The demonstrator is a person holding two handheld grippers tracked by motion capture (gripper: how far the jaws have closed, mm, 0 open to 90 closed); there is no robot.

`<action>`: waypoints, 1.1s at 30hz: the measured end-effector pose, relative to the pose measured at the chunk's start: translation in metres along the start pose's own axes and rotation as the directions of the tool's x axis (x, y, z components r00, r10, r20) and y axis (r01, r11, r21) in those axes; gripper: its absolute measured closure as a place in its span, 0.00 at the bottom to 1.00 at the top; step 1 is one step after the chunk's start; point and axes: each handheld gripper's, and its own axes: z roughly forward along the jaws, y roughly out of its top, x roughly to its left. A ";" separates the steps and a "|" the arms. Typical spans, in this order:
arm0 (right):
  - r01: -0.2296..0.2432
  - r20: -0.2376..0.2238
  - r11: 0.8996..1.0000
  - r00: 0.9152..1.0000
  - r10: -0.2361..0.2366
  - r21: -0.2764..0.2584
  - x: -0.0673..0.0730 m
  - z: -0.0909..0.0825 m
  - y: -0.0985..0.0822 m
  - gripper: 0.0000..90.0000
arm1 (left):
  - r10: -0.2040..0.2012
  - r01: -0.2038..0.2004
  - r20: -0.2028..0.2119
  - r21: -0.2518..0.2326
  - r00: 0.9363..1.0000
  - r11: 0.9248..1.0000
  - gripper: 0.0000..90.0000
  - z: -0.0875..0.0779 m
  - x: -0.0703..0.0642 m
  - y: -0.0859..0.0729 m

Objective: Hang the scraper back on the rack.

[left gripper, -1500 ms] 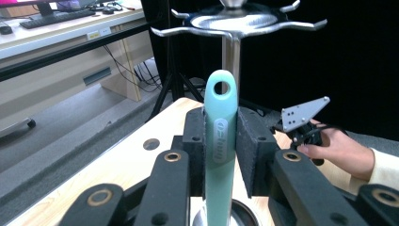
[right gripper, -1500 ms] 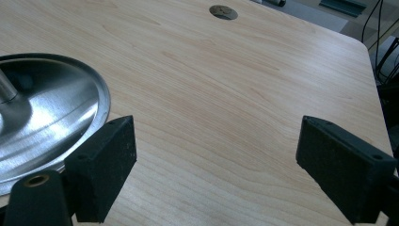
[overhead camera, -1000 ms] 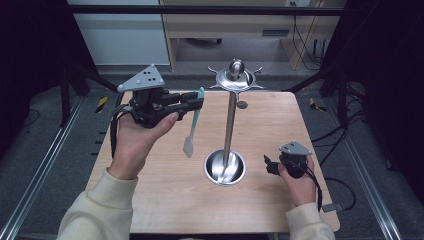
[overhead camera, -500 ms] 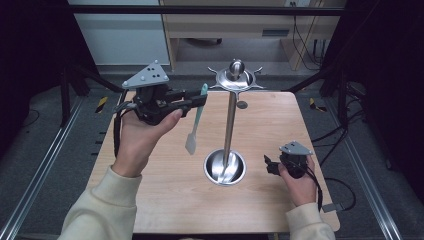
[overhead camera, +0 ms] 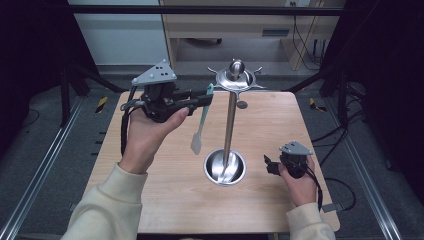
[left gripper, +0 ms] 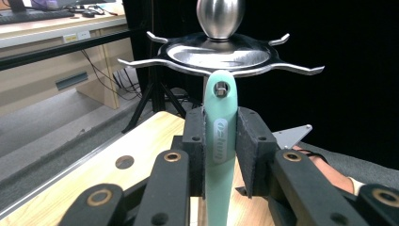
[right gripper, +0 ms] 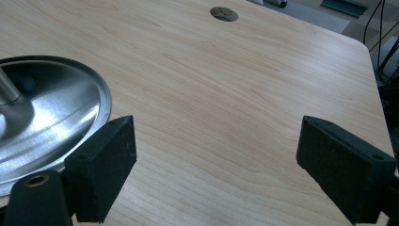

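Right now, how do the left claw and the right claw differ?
The left claw is raised near the rack's hooks and shut on the green spatula; the right claw sits low beside the rack's base, open and empty. Both have black padded jaws.

Mint-green spatula point(left gripper: 219, 141) in black left gripper point(left gripper: 220, 150); shiny silver rack point(overhead camera: 229, 125) beyond it; light wood-grain table point(overhead camera: 165, 175).

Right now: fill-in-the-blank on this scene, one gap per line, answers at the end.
1. The left gripper is shut on a mint-green ____.
2. The spatula hangs with its blade pointing ____.
3. The right gripper has its jaws ____, nothing between them.
4. The steel rack stands on a round ____.
Missing words: spatula; down; open; base
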 end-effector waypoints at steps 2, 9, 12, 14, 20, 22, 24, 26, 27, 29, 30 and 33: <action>0.000 0.000 1.000 1.000 0.000 0.001 0.000 0.000 0.000 0.14 | 0.002 -0.002 -0.002 0.002 1.000 1.000 0.83 0.001 0.000 0.001; 0.000 -0.004 1.000 1.000 0.000 0.005 0.001 0.001 0.000 0.14 | -0.005 0.005 -0.007 -0.003 1.000 1.000 0.83 0.007 -0.002 0.001; 0.007 -0.004 1.000 1.000 -0.007 0.002 0.000 0.000 0.000 0.14 | -0.011 0.011 -0.002 -0.009 1.000 1.000 0.82 0.009 -0.001 0.000; 0.005 -0.004 1.000 1.000 -0.005 0.004 0.000 0.000 0.000 0.14 | -0.011 0.011 -0.001 -0.012 1.000 1.000 0.82 0.009 -0.001 -0.001; -0.002 -0.008 1.000 1.000 0.002 0.006 0.001 0.001 0.000 0.14 | -0.012 0.012 0.000 -0.020 1.000 1.000 0.82 0.010 0.000 -0.002; 0.002 -0.006 1.000 1.000 -0.002 0.007 0.000 0.001 -0.001 0.14 | -0.012 0.012 -0.003 -0.020 1.000 1.000 0.82 0.011 -0.001 -0.002; 0.002 -0.007 1.000 1.000 -0.002 0.006 0.000 0.000 -0.001 0.14 | -0.011 0.011 -0.005 -0.019 1.000 1.000 0.82 0.011 -0.001 -0.002; -0.001 -0.008 1.000 1.000 0.001 0.004 0.000 0.001 0.000 0.14 | -0.013 0.012 -0.009 -0.023 1.000 1.000 0.82 0.011 -0.002 -0.003; -0.001 -0.008 1.000 1.000 0.001 0.004 0.000 0.001 0.000 0.14 | -0.014 0.014 -0.011 -0.024 1.000 1.000 0.82 0.010 -0.002 -0.003; 0.003 -0.011 1.000 1.000 -0.003 0.005 0.001 0.001 0.000 0.14 | -0.013 0.012 -0.011 -0.023 1.000 1.000 0.82 0.010 -0.001 -0.003; 0.002 -0.011 1.000 1.000 -0.002 0.004 0.001 0.001 0.000 0.14 | -0.014 0.014 -0.012 -0.023 1.000 1.000 0.82 0.010 -0.001 -0.003; 0.000 -0.011 1.000 1.000 0.000 0.006 0.001 0.001 0.000 0.14 | -0.014 0.014 -0.013 -0.024 1.000 1.000 0.82 0.010 -0.002 -0.003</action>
